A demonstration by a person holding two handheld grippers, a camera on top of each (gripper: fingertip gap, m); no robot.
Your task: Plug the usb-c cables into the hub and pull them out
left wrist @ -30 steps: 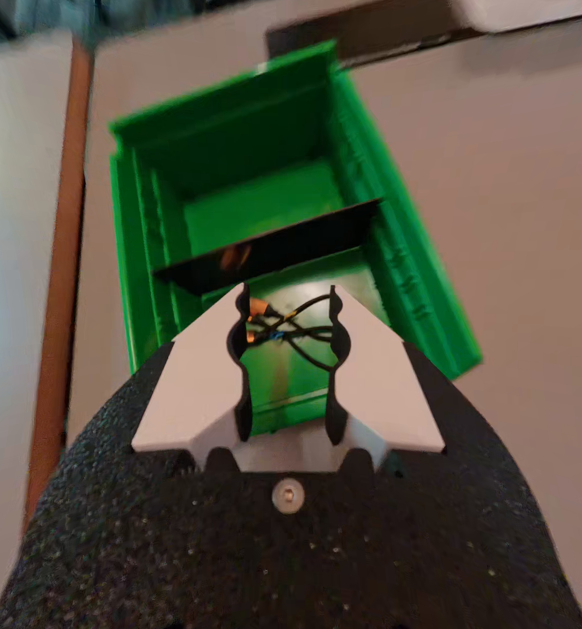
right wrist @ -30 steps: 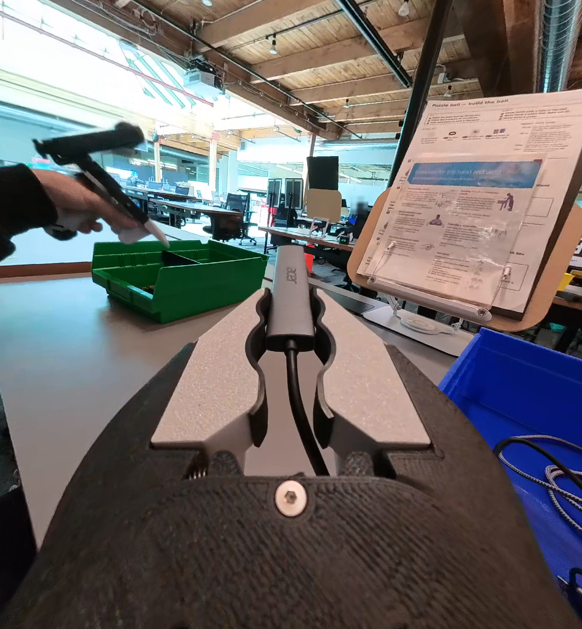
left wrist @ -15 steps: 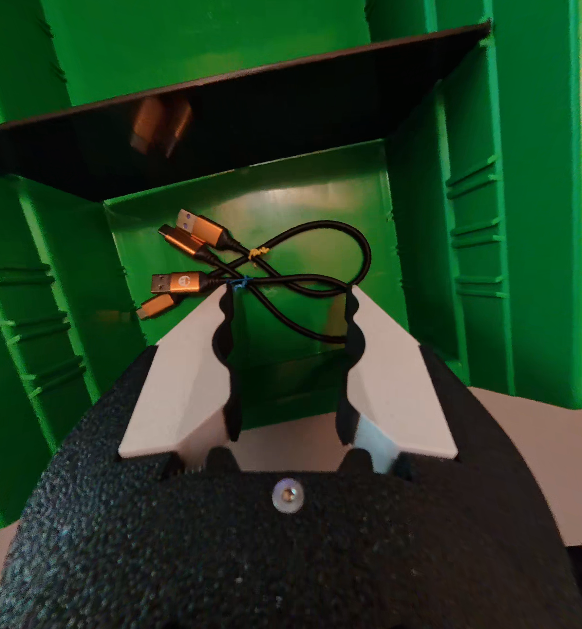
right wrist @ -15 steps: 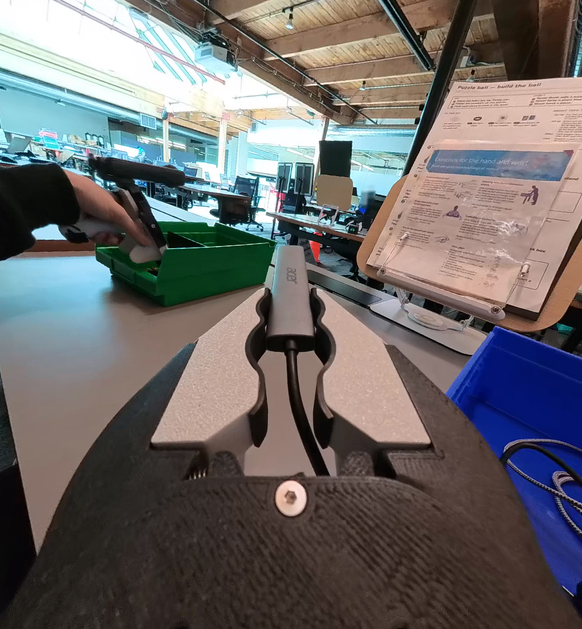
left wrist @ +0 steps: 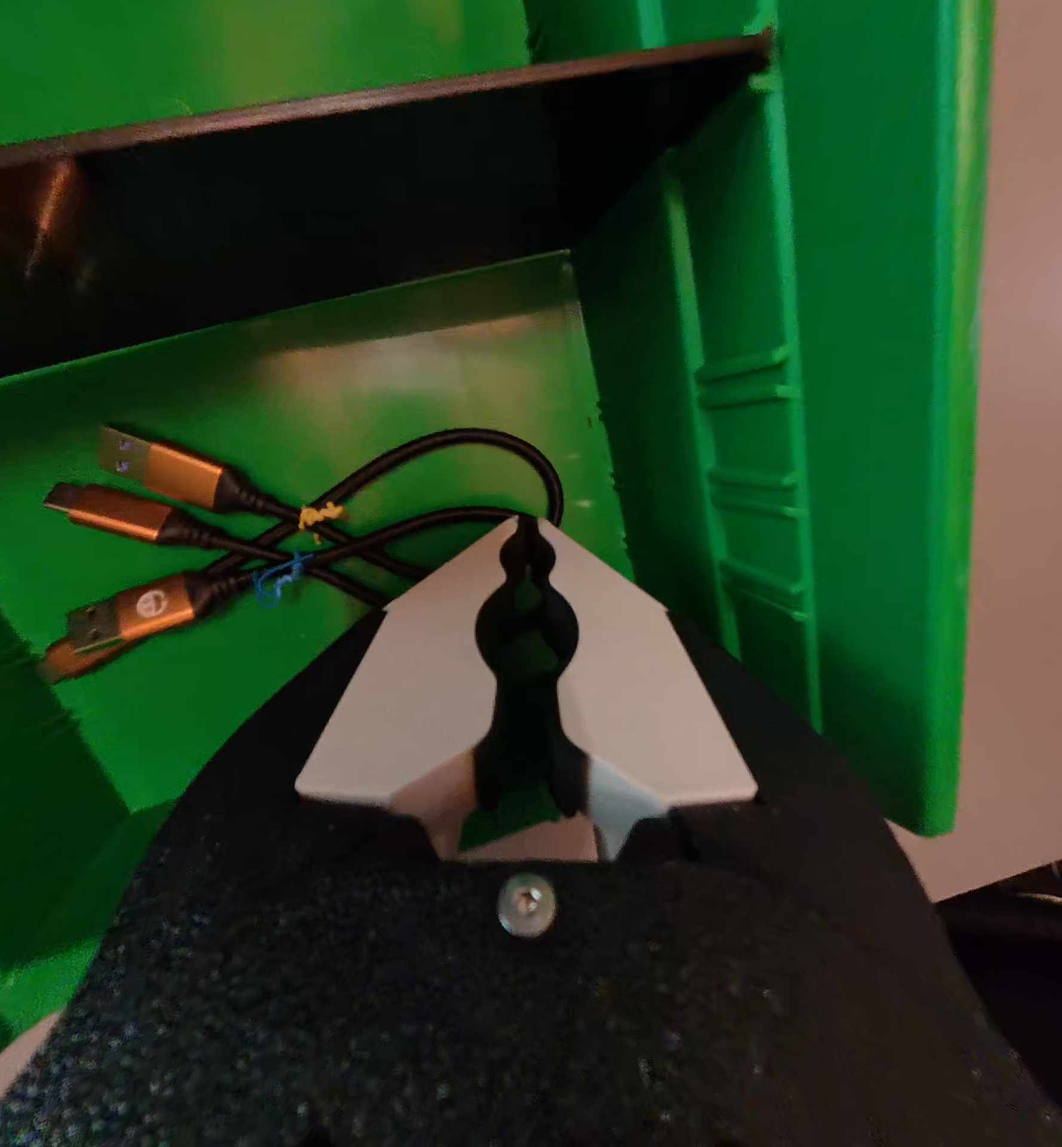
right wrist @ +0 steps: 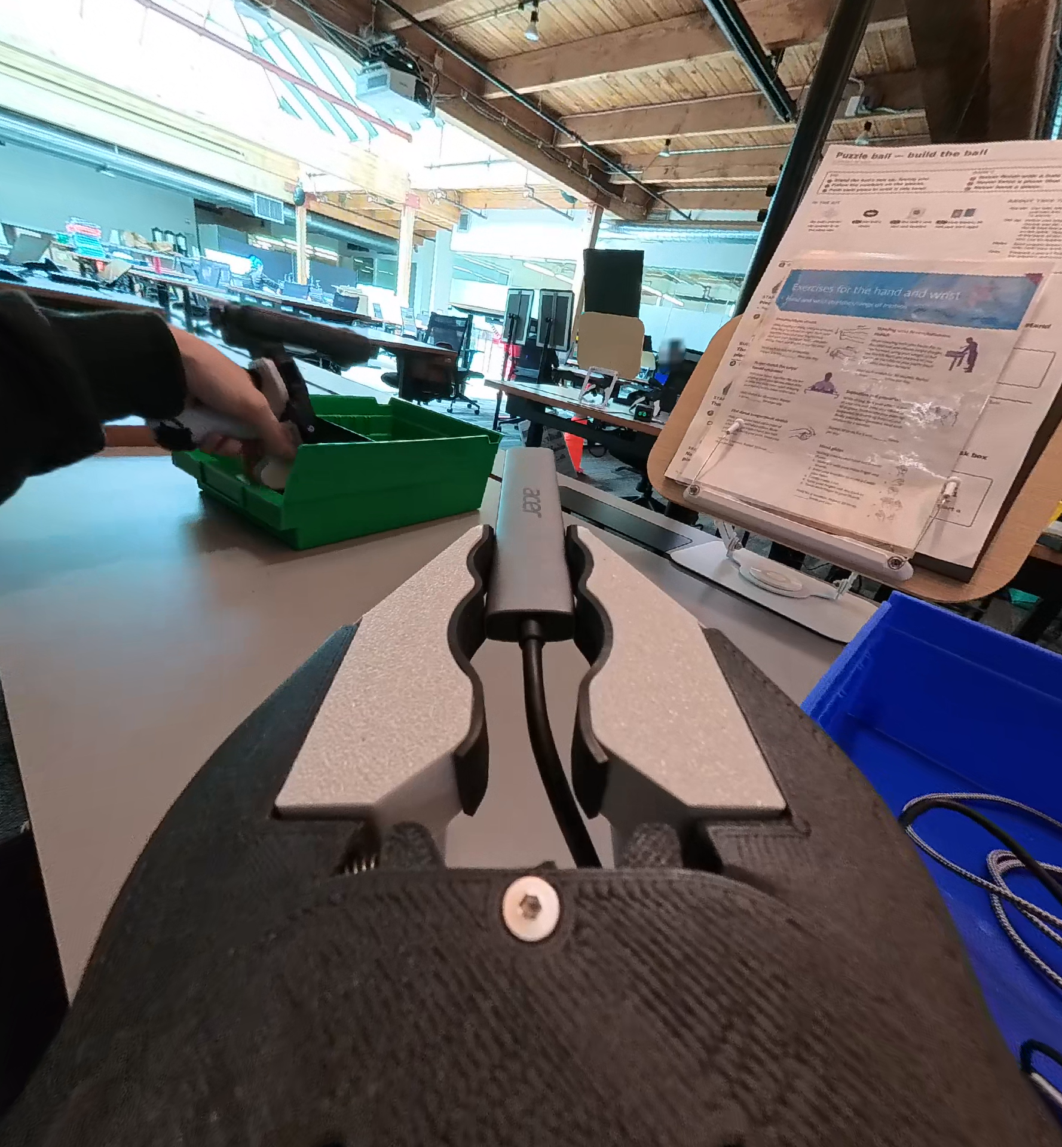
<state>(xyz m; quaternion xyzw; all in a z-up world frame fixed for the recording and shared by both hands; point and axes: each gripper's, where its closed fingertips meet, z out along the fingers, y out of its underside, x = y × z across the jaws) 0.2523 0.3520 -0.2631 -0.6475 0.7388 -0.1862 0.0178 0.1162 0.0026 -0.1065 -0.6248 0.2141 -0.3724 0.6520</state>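
Two short black USB cables (left wrist: pixel 391 478) with orange plugs (left wrist: pixel 180 475) lie crossed in the front compartment of a green bin (left wrist: pixel 857 372). One has a yellow tie (left wrist: pixel 320 515), the other a blue tie (left wrist: pixel 277 580). My left gripper (left wrist: pixel 525 527) is down in the bin, its jaws shut on the cable loop at its right end. From the right wrist view it shows far off, inside the green bin (right wrist: pixel 391 484). My right gripper (right wrist: pixel 528 534) is shut on a grey hub (right wrist: pixel 525 496), held above the table (right wrist: pixel 143 589). The hub's black lead (right wrist: pixel 547 732) runs back between the fingers.
A black divider (left wrist: pixel 329 186) splits the green bin just behind the cables. A blue bin (right wrist: pixel 950 714) with braided cables (right wrist: pixel 1025 881) stands at the right. A document stand (right wrist: pixel 888 403) with papers stands behind it. A person's sleeved hand (right wrist: pixel 218 409) holds the left gripper. Spacing between my two grippers at the tips: around 40 cm.
My left gripper dropped into the green bin, shifted right and closed from open onto the cable loop. My right gripper has held the hub nearly still.
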